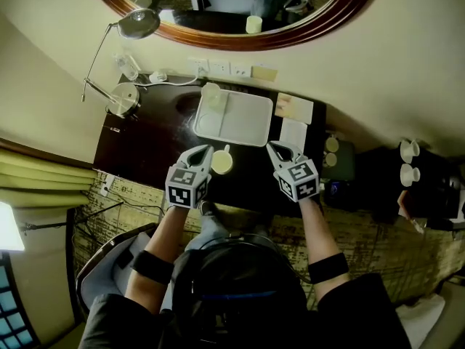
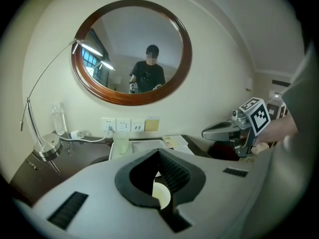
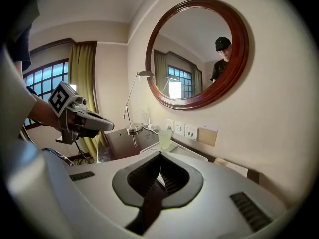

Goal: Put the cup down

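Observation:
A cream cup point(image 1: 221, 163) stands on the dark table point(image 1: 145, 144), just in front of the white tray point(image 1: 247, 118). My left gripper point(image 1: 206, 151) hovers close beside the cup on its left, jaws shut and empty. In the left gripper view the cup's rim point(image 2: 160, 194) shows below the closed jaws, through the gap behind them. My right gripper point(image 1: 272, 148) is to the right of the cup, apart from it, also shut with nothing held. Each gripper appears in the other's view: the right gripper point(image 2: 205, 132) and the left gripper point(image 3: 110, 127).
A clear tumbler point(image 1: 211, 93) stands on the tray's far left corner. A desk lamp point(image 1: 123, 97) sits at the table's left, wall sockets point(image 1: 218, 68) behind, papers point(image 1: 294, 107) right of the tray. Two white cups point(image 1: 409, 151) stand further right. A round mirror point(image 1: 290, 27) hangs above.

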The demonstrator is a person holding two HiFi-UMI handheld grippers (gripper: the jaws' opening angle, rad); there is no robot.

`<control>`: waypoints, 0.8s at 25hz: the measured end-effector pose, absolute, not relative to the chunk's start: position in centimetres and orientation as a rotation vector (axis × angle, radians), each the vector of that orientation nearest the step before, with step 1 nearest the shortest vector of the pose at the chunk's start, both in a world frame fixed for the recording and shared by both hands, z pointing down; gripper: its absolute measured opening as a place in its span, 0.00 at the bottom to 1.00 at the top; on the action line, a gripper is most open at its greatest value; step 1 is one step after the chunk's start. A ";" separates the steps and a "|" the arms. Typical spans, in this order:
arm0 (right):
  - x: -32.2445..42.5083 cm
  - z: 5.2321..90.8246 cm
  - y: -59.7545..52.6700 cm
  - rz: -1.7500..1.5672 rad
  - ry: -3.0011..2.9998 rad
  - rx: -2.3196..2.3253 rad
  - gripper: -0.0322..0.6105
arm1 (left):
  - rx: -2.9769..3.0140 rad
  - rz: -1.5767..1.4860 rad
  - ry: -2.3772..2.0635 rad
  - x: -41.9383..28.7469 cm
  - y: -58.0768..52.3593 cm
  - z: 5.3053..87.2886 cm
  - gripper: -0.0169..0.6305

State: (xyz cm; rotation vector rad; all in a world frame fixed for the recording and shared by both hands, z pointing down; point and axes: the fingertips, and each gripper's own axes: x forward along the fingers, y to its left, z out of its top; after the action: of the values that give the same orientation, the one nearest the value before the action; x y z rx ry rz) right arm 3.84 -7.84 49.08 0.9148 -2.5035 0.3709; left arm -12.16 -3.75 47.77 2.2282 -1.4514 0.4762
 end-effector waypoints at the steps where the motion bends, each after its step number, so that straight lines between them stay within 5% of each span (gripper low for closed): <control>1: 4.1 49.4 -7.4 0.376 -2.498 0.921 0.05 | 2.229 0.480 -1.439 -12.0 -3.5 47.8 0.03; 20: 5.0 52.7 -3.8 0.414 -2.474 0.957 0.06 | 2.202 0.491 -1.487 -12.8 -1.4 48.1 0.03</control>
State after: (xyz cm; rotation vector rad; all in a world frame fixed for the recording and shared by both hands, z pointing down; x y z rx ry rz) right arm 4.96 -3.82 52.66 0.9567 -2.4737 0.4143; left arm -12.81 -1.44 48.12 2.2016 -1.4873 0.4905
